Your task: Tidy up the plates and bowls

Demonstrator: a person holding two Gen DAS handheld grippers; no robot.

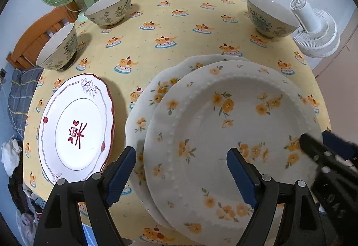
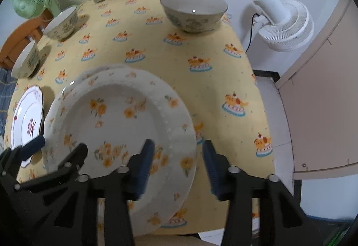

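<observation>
Plates sit at the near edge of the table [image 1: 192, 28], taking up most of its width. Left of the yellow-flowered plate [image 1: 223, 134] lies the red-trimmed plate [image 1: 76, 129], close to the table's left edge, with a narrow strip of cloth between them. The yellow-flowered plate rests on a scalloped plate [image 1: 154, 93] that shows past its left and far rims; its near rim reaches to the table edge. The left gripper [image 1: 181, 172] hangs over the flowered plate's left rim, fingers spread wide and grasping nothing. The right gripper [image 2: 179, 163] straddles the same plate's right rim with its fingers apart, one above the plate, one above the cloth; whether they touch it I cannot tell. Beyond the flowered plate the cloth lies open up to three bowls: two [image 1: 60, 49] [image 1: 109, 8] by the far left edge, one [image 1: 270, 15] at the far right edge.
</observation>
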